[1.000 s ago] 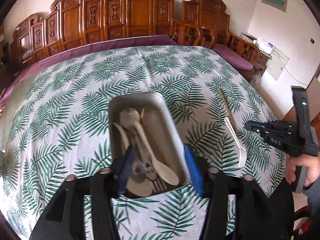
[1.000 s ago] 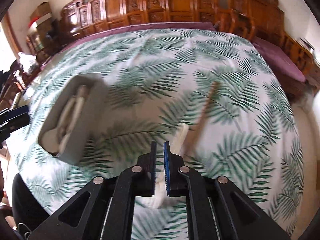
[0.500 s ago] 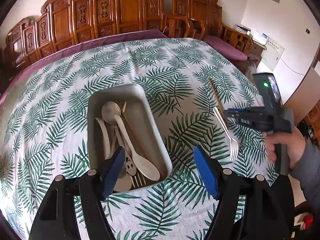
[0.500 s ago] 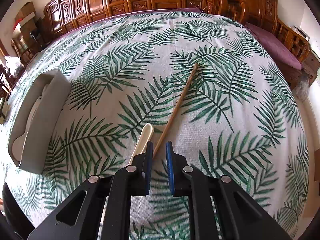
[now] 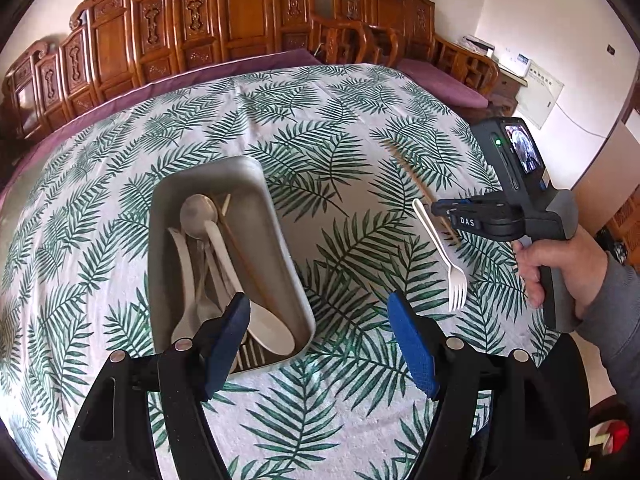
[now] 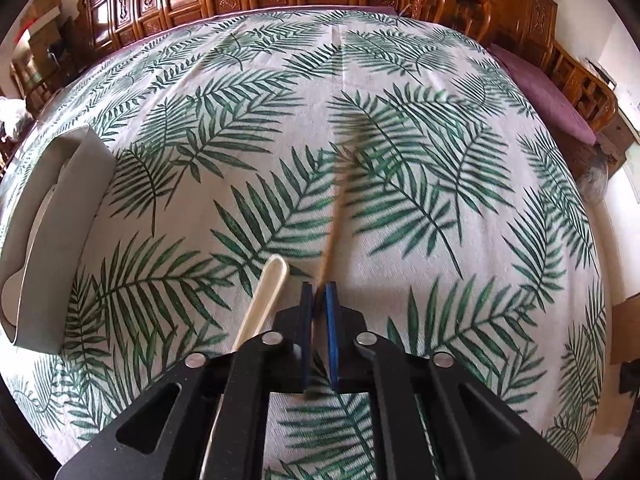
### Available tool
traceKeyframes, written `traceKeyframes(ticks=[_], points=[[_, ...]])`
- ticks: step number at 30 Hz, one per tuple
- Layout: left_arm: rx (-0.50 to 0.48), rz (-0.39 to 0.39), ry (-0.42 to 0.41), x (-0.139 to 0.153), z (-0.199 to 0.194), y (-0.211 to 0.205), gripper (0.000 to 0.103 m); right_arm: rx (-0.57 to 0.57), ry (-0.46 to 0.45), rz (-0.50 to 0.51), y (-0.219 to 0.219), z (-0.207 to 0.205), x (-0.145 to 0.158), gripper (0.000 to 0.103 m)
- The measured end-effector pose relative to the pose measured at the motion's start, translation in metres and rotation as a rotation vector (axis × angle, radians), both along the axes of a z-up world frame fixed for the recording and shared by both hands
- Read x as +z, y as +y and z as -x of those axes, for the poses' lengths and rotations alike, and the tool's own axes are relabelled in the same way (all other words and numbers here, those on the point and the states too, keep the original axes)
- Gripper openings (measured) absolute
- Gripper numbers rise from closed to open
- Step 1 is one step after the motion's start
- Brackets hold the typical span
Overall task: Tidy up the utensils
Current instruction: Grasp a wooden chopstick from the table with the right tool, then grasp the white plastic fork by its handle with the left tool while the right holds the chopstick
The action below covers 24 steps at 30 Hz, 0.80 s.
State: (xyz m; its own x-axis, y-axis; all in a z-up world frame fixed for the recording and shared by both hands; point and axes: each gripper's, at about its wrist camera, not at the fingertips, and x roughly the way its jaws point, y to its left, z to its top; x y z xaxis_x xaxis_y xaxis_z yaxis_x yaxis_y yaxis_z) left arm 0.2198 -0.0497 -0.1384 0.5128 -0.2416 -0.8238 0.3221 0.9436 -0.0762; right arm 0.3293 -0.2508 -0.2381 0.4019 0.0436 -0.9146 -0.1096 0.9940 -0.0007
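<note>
A grey tray (image 5: pixel 276 216) holds several white spoons (image 5: pixel 224 248) and a chopstick; its side shows at the left of the right wrist view (image 6: pixel 68 200). A white plastic fork (image 5: pixel 440 256) and a wooden chopstick (image 5: pixel 412 176) lie on the cloth to its right. My left gripper (image 5: pixel 320 328) is open and empty, over the tray's near right corner. My right gripper (image 6: pixel 319 292) has its jaws nearly closed around the near end of the chopstick (image 6: pixel 336 216); the fork handle (image 6: pixel 264 292) lies just left of it.
The table wears a white cloth with green palm leaves (image 5: pixel 320 128). Carved wooden chairs (image 5: pixel 240 32) ring the far side, some with purple cushions (image 6: pixel 540 80). The table edge drops off at the right (image 5: pixel 560 320).
My left gripper opened wide and drew back from the tray toward the right. My right gripper moved forward over the chopstick's near end, beside the fork handle.
</note>
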Motion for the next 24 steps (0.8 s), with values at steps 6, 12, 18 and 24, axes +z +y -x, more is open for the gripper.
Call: traceKeyframes(ticks=[6, 12, 18, 24], points=[[-0.02, 0.002, -0.002, 0.0, 0.001, -0.015, 0.068, -0.013, -0.02, -0.019, -0.018, 0.033, 0.007, 0.006], [-0.047, -0.006, 0.004, -0.005, 0.002, -0.038, 0.068, -0.025, -0.049, -0.066, -0.037, 0.07, 0.02, 0.006], [-0.069, -0.013, 0.018, -0.011, 0.001, -0.059, 0.068, -0.022, -0.067, -0.103, -0.047, 0.096, 0.031, 0.006], [-0.091, -0.022, 0.038, -0.02, -0.005, -0.082, 0.068, -0.019, -0.078, -0.134, -0.053, 0.11, 0.033, 0.006]])
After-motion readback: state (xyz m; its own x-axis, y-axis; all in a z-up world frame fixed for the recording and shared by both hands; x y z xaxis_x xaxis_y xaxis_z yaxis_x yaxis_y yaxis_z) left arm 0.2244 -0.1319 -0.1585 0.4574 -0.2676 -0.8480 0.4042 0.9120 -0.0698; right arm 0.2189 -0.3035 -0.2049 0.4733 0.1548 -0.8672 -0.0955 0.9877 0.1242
